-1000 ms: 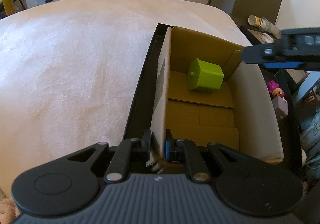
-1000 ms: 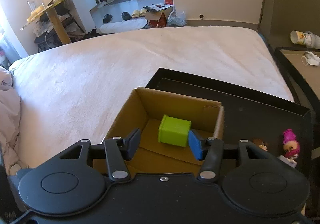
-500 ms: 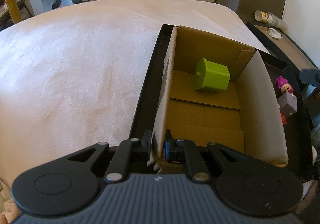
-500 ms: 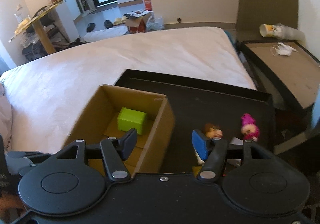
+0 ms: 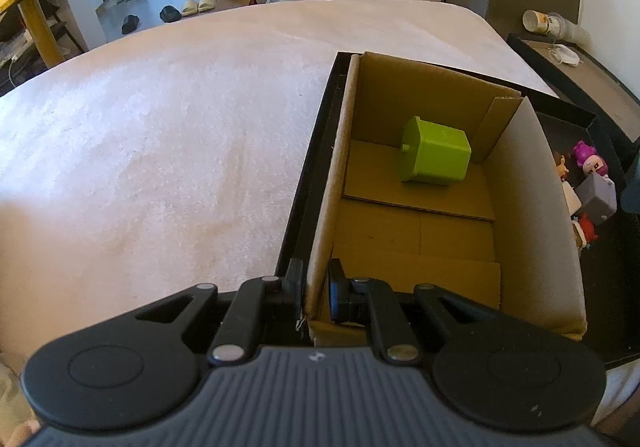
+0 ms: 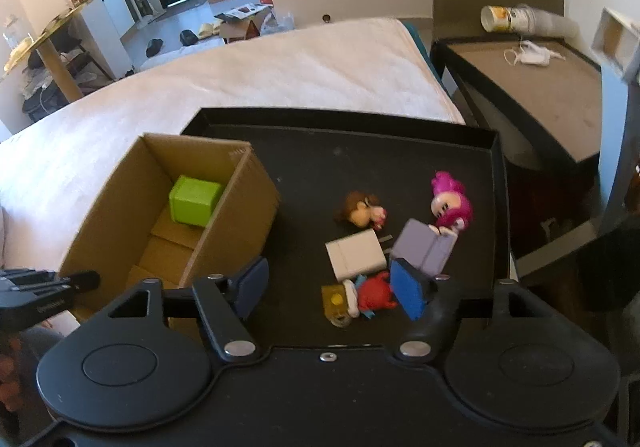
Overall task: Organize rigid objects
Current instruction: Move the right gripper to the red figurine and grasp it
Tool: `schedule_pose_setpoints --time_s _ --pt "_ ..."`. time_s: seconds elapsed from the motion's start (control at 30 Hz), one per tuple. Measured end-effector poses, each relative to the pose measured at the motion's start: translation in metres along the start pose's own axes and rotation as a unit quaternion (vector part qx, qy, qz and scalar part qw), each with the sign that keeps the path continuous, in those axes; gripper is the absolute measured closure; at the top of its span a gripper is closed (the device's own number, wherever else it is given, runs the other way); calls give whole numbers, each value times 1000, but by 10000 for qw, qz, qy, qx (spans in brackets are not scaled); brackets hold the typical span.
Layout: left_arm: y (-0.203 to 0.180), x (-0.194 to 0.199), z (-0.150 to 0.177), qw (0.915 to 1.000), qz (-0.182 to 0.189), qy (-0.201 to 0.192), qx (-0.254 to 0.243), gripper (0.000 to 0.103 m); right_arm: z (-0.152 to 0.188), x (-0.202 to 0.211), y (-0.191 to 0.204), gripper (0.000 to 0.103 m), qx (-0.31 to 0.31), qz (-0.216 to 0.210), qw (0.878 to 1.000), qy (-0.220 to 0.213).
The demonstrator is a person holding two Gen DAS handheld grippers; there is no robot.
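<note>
L tongs (image 5: 314, 289) are clenched on the near left wall of the box (image 5: 532, 207), one finger outside the wall, the other inside, cardboard pinched btwn them. In the R cam the L tool shows only as a dark shape at the box's near left corner.

R tongs (image 6: 330, 287) are released, jaws wide apart, nothing btwn the pads. They hover over the near part of the tray (image 6: 496, 183), above the toy pile. The blue R pad (image 6: 406, 293) sits just beside the red toy (image 6: 374, 293) and in front of the purple cube (image 6: 424, 251); can't tell if it touches either.

Box is open-topped, standing in the tray's left part, against the tray's left rim. Green cube (image 5: 436, 155) lies inside the box at its far end, close to the far wall, the only item in there.

Loose on the tray floor, right of the box: white block (image 6: 356, 255) touching the purple cube, brown-haired figure (image 6: 362, 207) behind the block, pink figure (image 6: 450, 203) behind the purple cube and touching it, red toy w/ a yellow piece (image 6: 334, 301) nearest the R tool. In the L cam these toys show only partly, past the box's right wall.

Tray rests on a bed (image 5: 160, 147) w/ a pale fuzzy cover. Beyond the tray, to the right, a side table (image 6: 548, 87) holds a cup stack (image 6: 520, 19) lying on its side and a mask (image 6: 528, 57).
</note>
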State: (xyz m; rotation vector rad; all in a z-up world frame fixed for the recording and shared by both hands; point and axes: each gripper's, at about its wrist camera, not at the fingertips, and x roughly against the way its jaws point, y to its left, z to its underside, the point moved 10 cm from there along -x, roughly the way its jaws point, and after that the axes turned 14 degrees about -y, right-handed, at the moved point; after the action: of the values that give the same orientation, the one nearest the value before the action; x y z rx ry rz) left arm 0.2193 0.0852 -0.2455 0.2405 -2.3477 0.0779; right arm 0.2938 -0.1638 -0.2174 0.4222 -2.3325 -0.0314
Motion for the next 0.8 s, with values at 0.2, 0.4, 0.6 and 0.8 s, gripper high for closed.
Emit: schedule_pose_setpoints --time_s 0.2,0.4,0.6,0.8 --pt "-3 -1 -1 9999 -114 3 -67 91 14 -8 -1 30 290 -102 9995 -15" --pt "-5 -2 -1 9997 -219 -1 -146 90 31 -19 -6 30 532 -31 9986 36" --pt "-5 -3 -1 9995 -263 11 -150 90 44 -33 -6 30 796 64 9968 74" --pt "-4 -4 0 9995 -285 13 -140 89 51 -52 -6 30 988 124 9949 163"
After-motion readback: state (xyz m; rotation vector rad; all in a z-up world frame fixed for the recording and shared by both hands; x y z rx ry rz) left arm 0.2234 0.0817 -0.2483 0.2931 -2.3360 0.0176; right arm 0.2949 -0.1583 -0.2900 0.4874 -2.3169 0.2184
